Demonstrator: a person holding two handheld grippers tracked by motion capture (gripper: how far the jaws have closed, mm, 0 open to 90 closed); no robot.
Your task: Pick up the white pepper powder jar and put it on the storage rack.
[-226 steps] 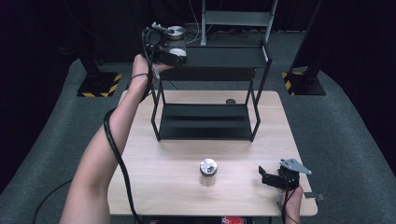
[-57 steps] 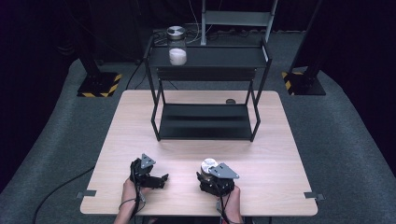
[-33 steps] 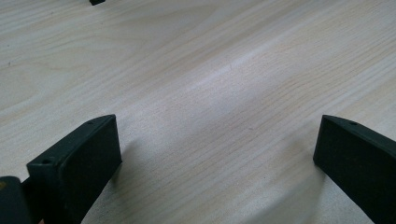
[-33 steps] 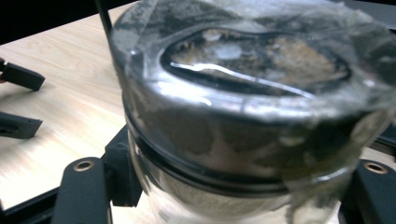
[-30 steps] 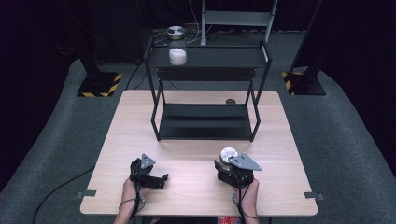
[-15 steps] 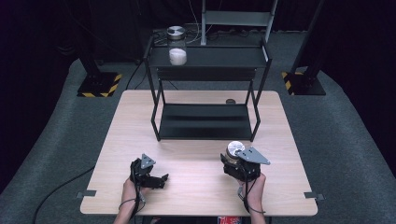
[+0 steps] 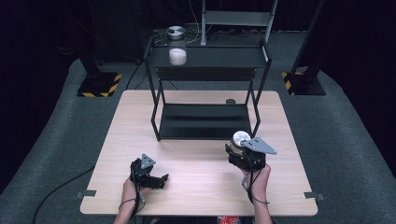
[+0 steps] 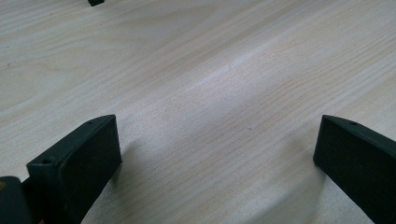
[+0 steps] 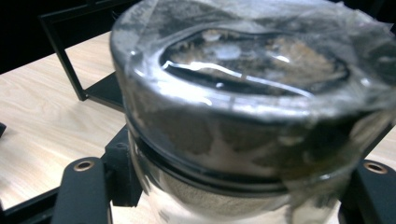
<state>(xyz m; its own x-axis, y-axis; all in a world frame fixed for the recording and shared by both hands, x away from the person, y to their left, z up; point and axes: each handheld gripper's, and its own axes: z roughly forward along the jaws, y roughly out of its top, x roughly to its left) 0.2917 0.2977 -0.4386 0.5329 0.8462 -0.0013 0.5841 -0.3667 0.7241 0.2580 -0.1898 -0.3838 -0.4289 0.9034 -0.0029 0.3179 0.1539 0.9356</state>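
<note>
My right gripper is shut on a small glass jar with a silver lid, lifted off the table near the front right leg of the black two-tier rack. In the right gripper view the jar sits close up between the two black jaws. A second jar with white contents stands on the rack's top shelf at its left end. My left gripper rests low at the table's front left, and its jaws stand wide apart over bare wood with nothing between them.
The rack's lower shelf lies on the wooden table. A small dark round object sits on the table behind the rack. Black stands with yellow-striped bases flank the table on the grey floor.
My right gripper has lifted the jar and carried it right and toward the rack's front right leg. The left gripper has stayed where it was.
</note>
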